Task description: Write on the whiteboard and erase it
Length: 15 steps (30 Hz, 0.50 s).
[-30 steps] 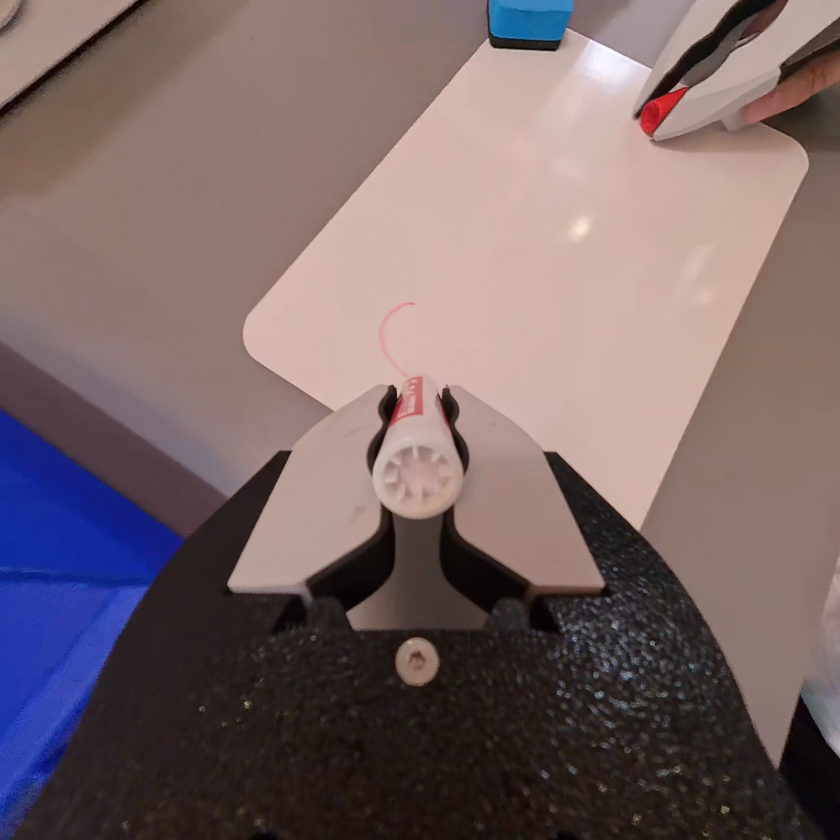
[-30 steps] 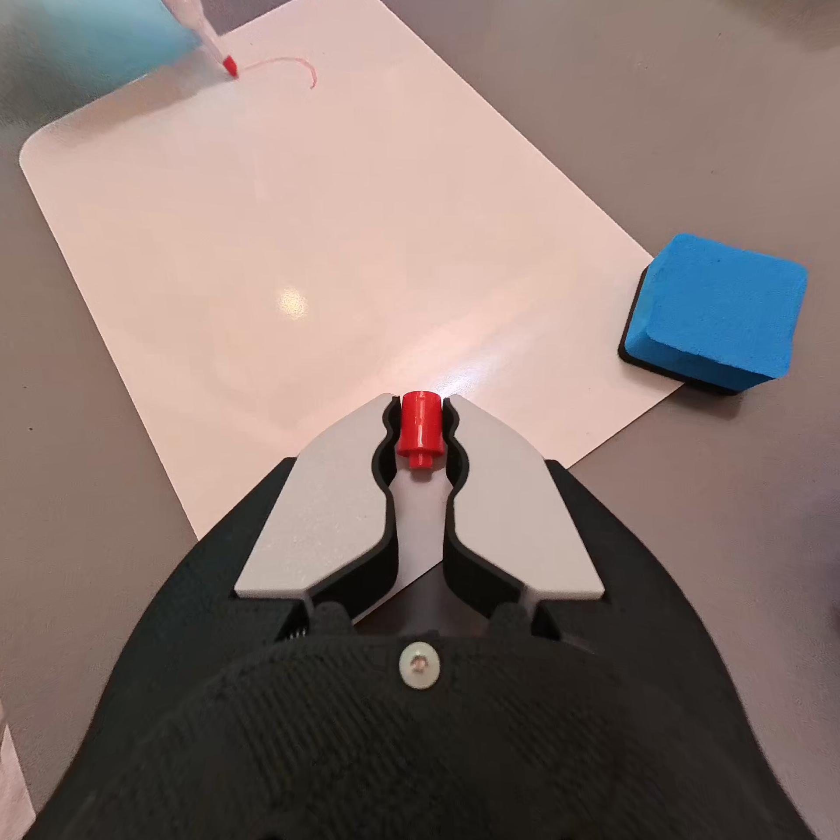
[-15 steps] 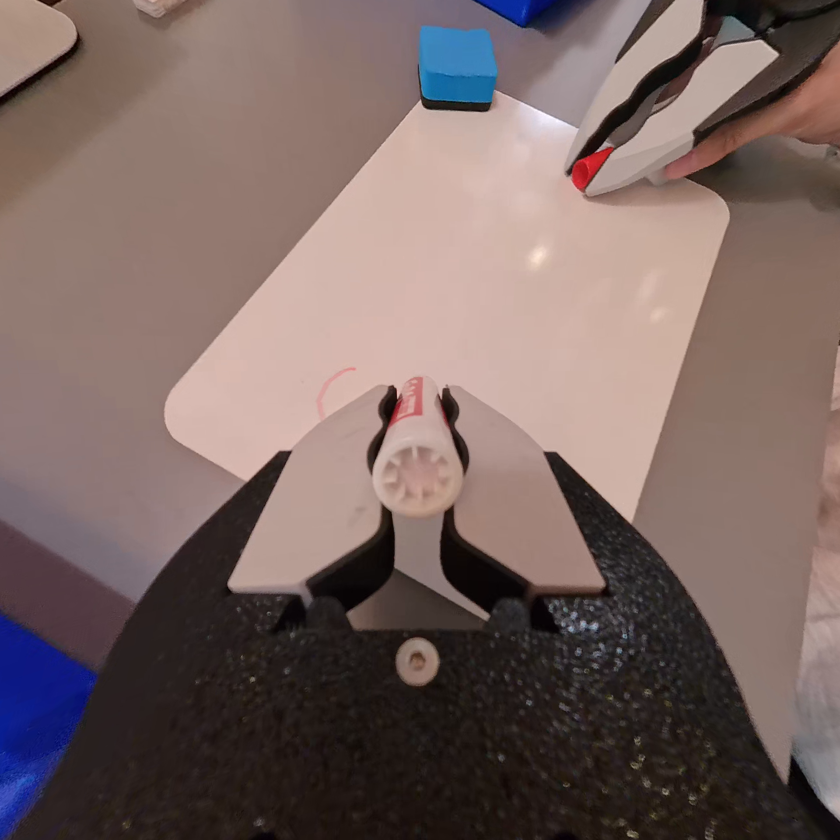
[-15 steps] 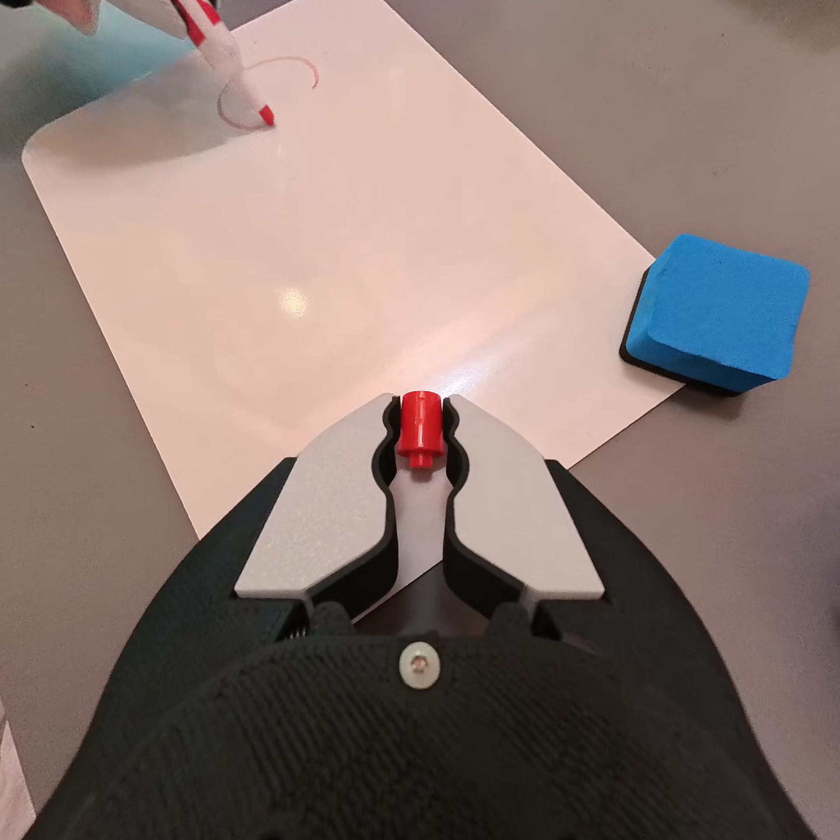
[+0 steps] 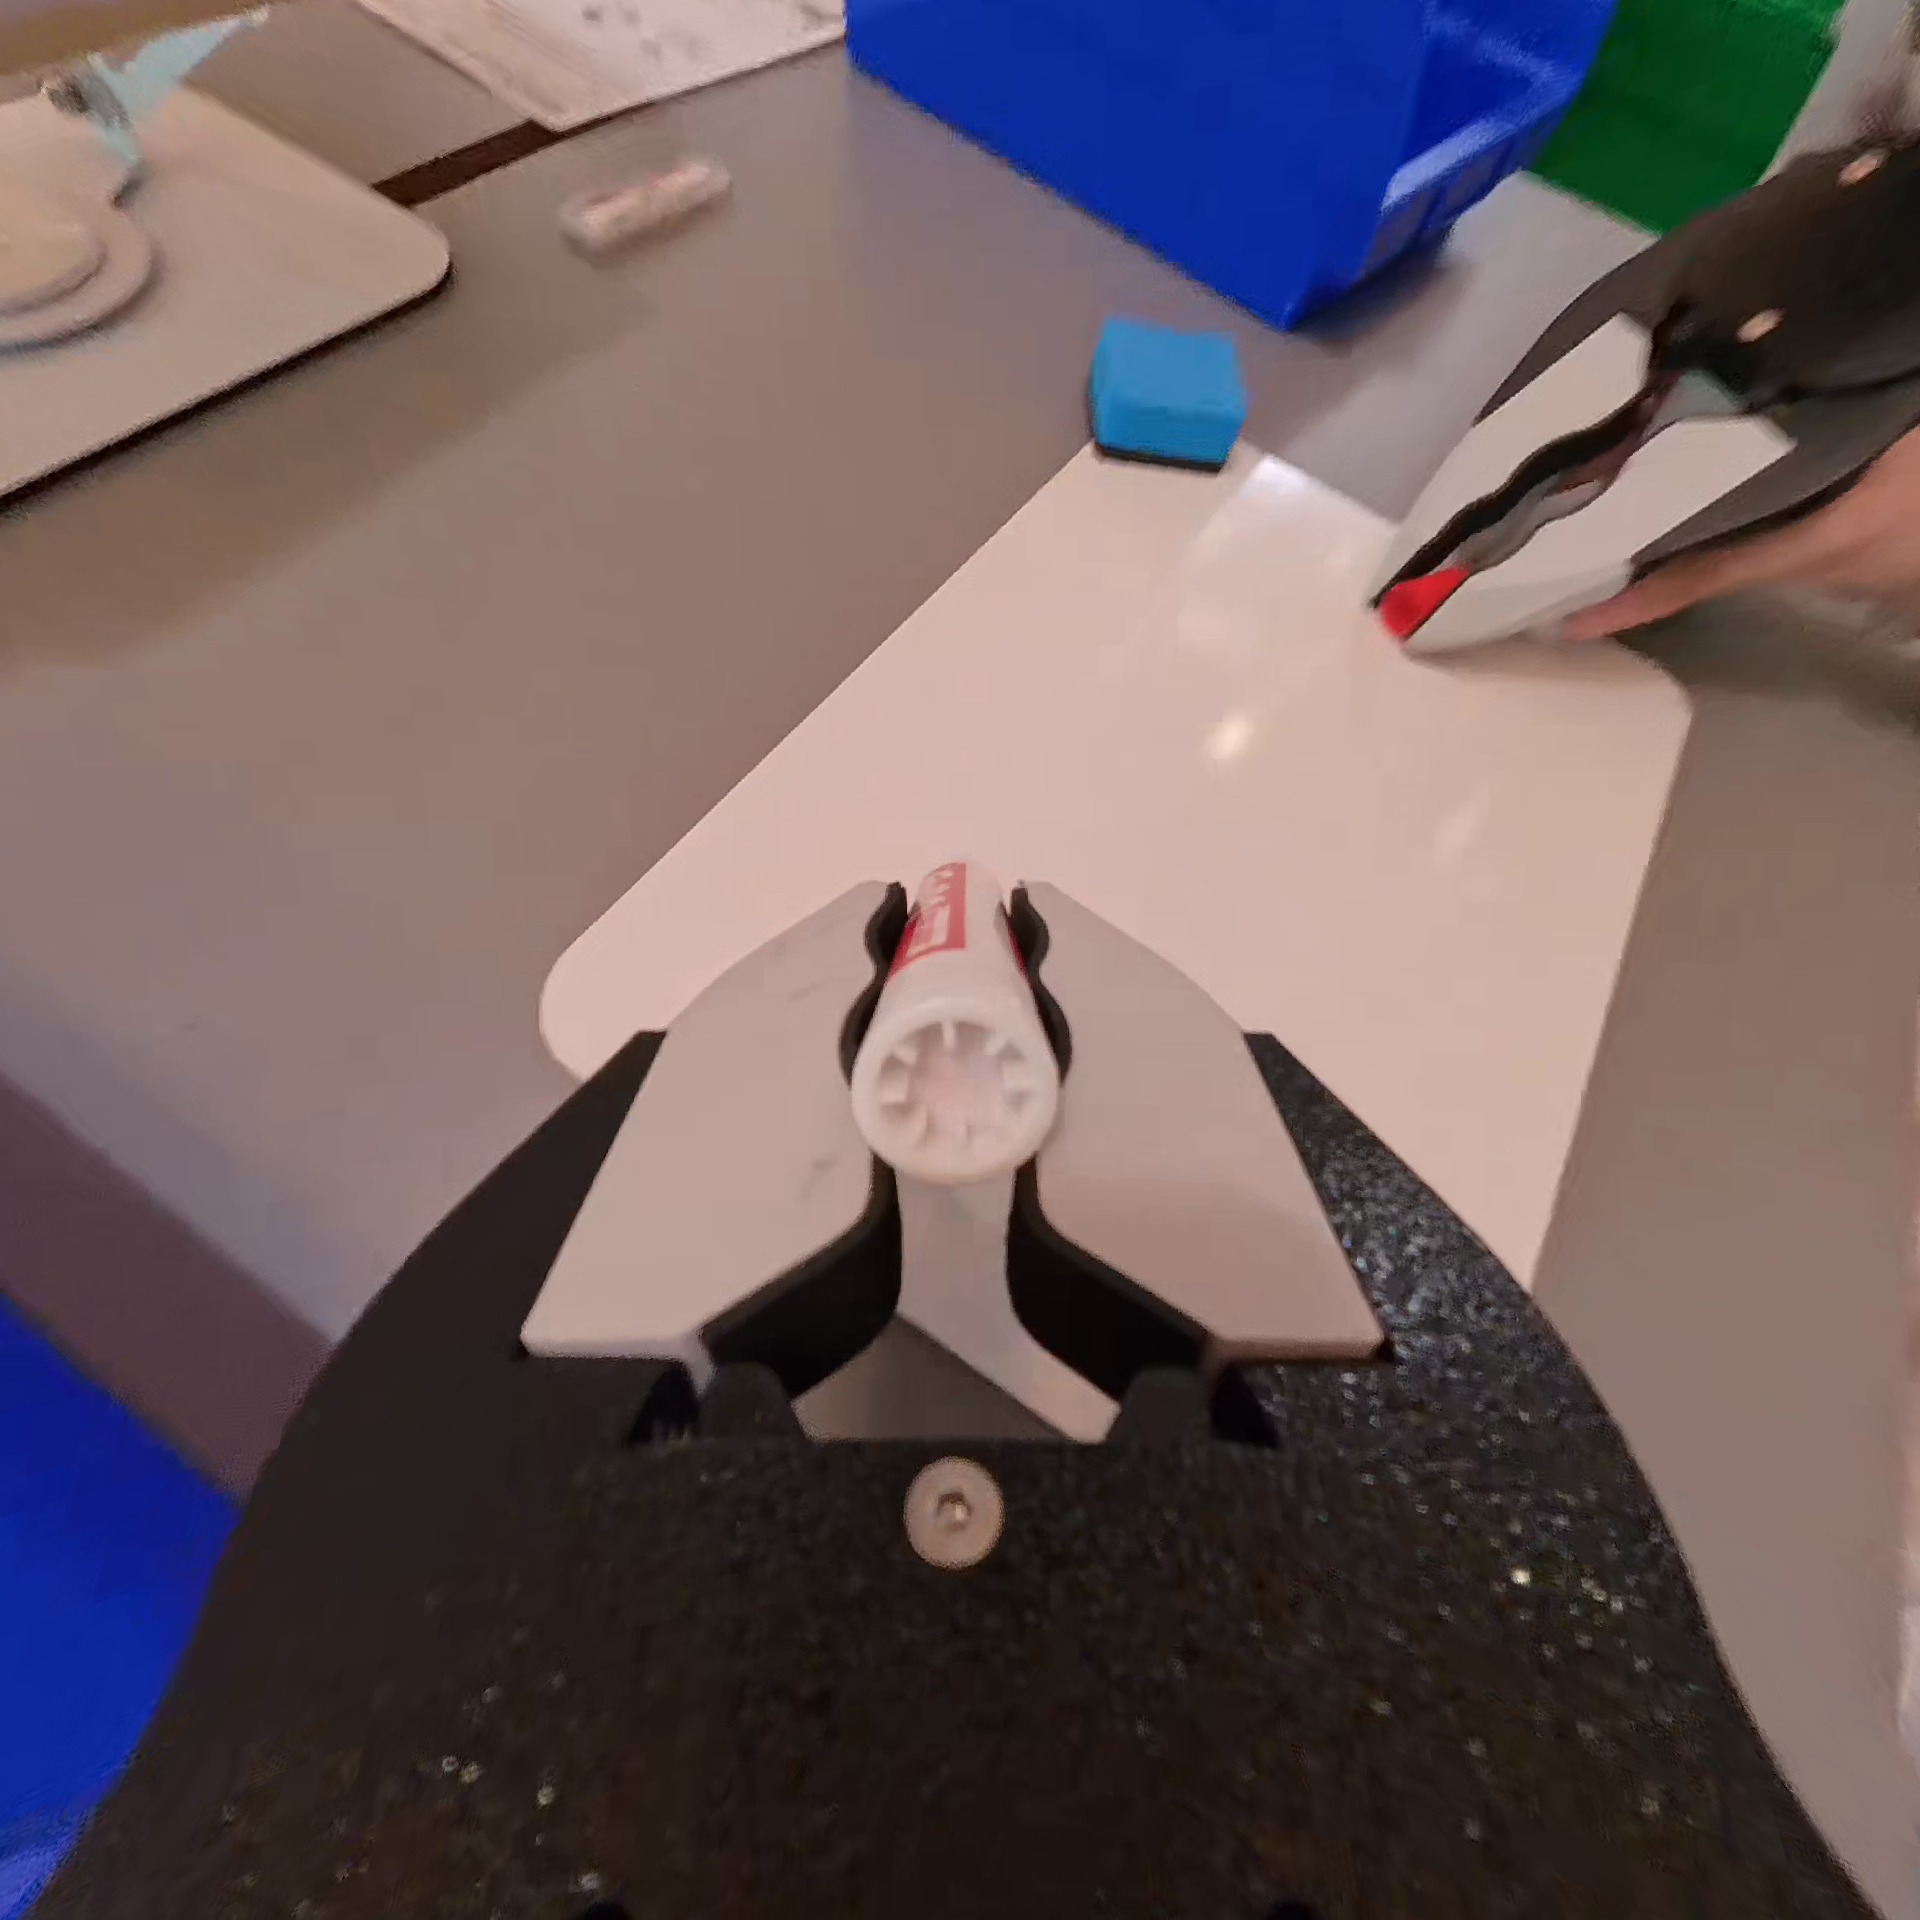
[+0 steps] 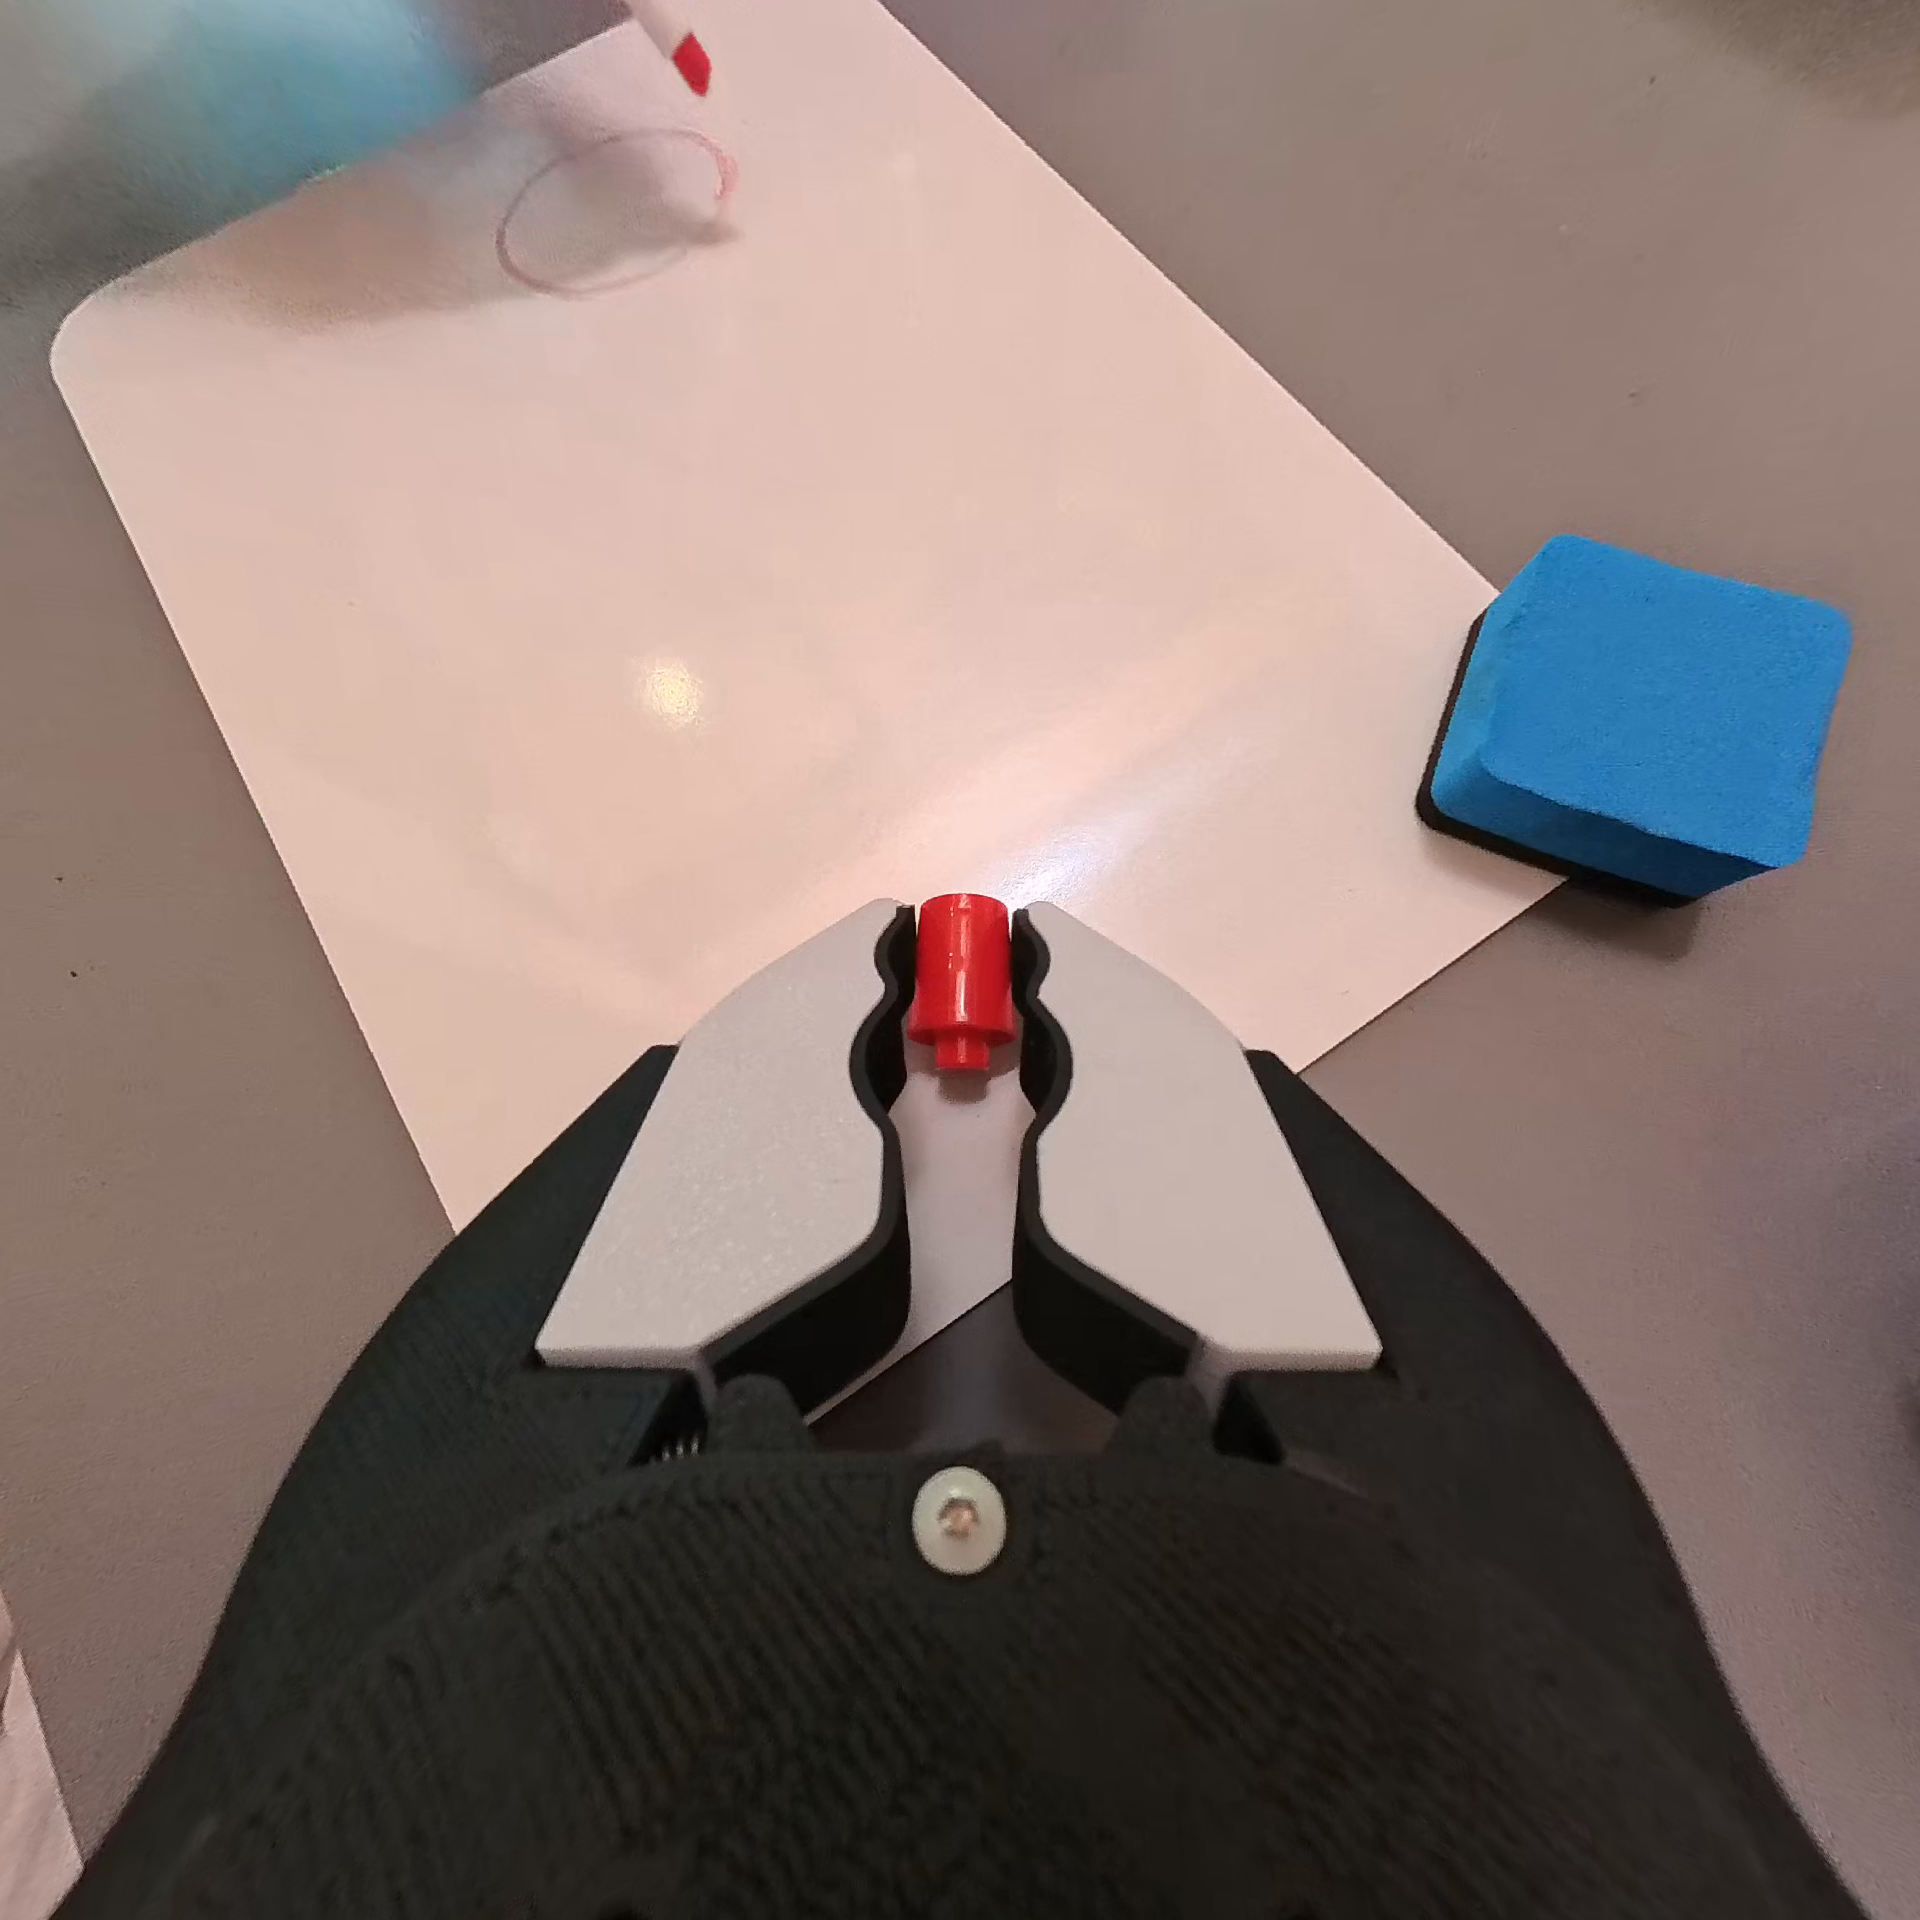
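Left tool (image 5: 956, 914) clamped on the marker (image 5: 951, 1023), tip lifted above the red loop (image 6: 613, 208) on the whiteboard (image 6: 831, 520); right tool (image 6: 961, 914), clamped on the red cap (image 6: 958, 977), should recap squarely before taking the eraser (image 6: 1631, 727).

A grey bench (image 5: 436, 623) carried everything. At its far edge stood a blue bin (image 5: 1195, 125), with a green bin (image 5: 1704, 94) just beside it to the right. A small clear, blurred stick (image 5: 644, 203) lay on the bench, well apart from the bins. At far left sat a pale tray (image 5: 260, 270) holding a white dish (image 5: 52, 270). Papers (image 5: 613, 42) lay beyond.
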Each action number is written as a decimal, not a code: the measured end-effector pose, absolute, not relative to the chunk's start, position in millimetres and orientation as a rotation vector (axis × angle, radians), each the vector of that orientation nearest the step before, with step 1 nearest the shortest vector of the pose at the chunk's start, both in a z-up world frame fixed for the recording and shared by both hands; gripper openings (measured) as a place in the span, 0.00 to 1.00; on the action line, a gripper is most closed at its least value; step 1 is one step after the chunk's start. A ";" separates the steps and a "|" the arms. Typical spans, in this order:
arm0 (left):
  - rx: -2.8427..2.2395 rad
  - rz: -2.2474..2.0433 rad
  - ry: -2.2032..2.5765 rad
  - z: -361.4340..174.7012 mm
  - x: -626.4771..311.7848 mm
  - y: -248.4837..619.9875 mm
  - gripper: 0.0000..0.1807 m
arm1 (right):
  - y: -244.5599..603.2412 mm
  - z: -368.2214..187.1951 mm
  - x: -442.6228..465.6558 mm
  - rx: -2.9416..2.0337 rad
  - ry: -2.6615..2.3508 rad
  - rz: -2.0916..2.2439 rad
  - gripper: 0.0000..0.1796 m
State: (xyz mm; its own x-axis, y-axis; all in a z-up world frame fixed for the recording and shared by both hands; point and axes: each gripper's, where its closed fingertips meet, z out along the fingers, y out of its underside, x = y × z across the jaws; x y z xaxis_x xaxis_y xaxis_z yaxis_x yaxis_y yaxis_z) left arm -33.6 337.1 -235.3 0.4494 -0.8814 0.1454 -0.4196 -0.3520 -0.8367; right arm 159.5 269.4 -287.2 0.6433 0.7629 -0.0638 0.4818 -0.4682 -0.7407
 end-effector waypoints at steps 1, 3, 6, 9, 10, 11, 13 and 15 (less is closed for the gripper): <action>-1.942 -0.781 1.105 -233.0 -29.8 335.1 0.10 | 269.4 -287.2 159.4 -2.154 -0.964 0.511 0.10; -1.937 -0.742 1.172 -234.3 -21.6 330.8 0.10 | 269.4 -287.2 159.4 -2.153 -0.965 0.511 0.10; -1.944 -0.694 1.247 -240.7 -12.2 328.7 0.10 | 269.3 -287.1 159.5 -2.153 -0.965 0.511 0.10; -1.953 -0.677 1.275 -245.3 -8.4 329.5 0.11 | 269.0 -287.2 159.6 -2.154 -0.964 0.514 0.10; -1.955 -0.676 1.274 -246.1 -7.6 329.9 0.10 | 268.9 -287.2 159.7 -2.155 -0.964 0.515 0.10; -1.959 -0.663 1.278 -247.6 -7.7 330.5 0.10 | 268.9 -287.2 159.7 -2.155 -0.964 0.515 0.10; -1.972 -0.614 1.299 -252.6 -9.8 331.5 0.10 | 268.9 -287.1 159.7 -2.155 -0.964 0.515 0.10; -1.973 -0.610 1.301 -254.0 -9.6 329.9 0.11 | 269.0 -287.1 159.7 -2.155 -0.964 0.515 0.10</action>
